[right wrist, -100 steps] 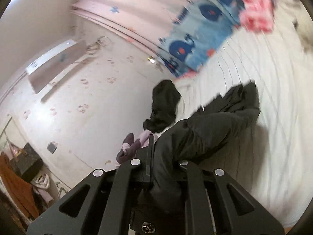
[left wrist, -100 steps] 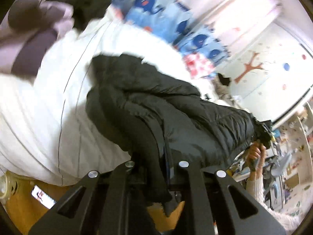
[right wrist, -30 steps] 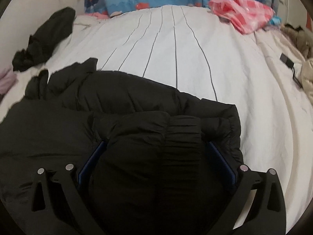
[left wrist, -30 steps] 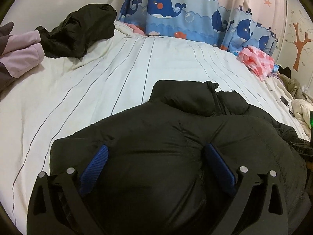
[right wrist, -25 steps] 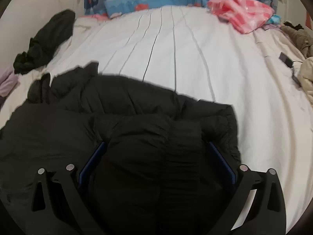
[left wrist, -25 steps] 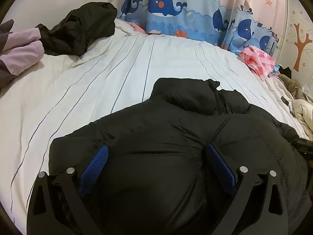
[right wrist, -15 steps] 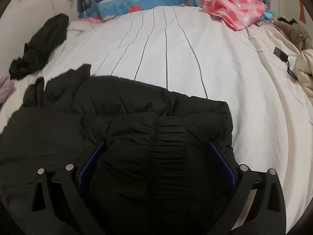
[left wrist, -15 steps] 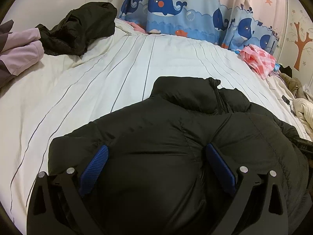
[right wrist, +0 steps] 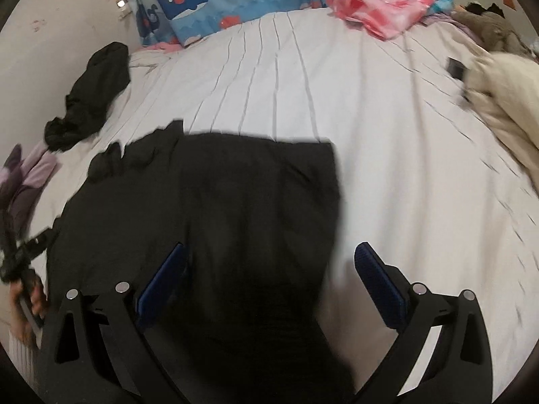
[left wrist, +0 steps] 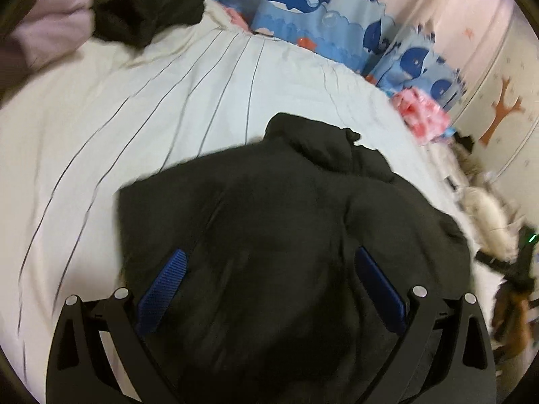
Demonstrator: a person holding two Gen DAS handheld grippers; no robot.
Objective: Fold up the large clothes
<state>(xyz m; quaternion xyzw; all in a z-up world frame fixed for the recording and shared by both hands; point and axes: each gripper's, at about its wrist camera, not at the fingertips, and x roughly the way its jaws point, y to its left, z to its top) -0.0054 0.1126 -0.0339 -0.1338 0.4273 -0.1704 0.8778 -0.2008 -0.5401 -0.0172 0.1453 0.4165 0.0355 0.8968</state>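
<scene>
One black padded jacket (left wrist: 286,235) is spread on the white striped bed (left wrist: 134,118), its collar turned toward the far side where the whale-print curtain (left wrist: 303,20) hangs. In the right wrist view the same jacket (right wrist: 219,219) is seen with a straight dark edge lying across the sheet (right wrist: 387,134). The left gripper (left wrist: 269,289) is held just above the jacket with its blue-padded fingers (left wrist: 165,282) spread wide apart, nothing clamped between them. The right gripper (right wrist: 269,286) is likewise wide apart, one blue pad (right wrist: 161,282) over the dark cloth and the other over bare sheet (whether either pad touches the fabric cannot be told). A second black garment (left wrist: 148,3) is heaped near the far left corner of the bed, just beside a lilac garment (left wrist: 54,30). A pink checked cloth (right wrist: 384,0) lies at the far right near the curtain, and a cream fluffy garment (right wrist: 502,101) is piled at the right edge. A hand (right wrist: 30,306) gripping the left tool's handle is visible at the lower left of the right wrist view.
</scene>
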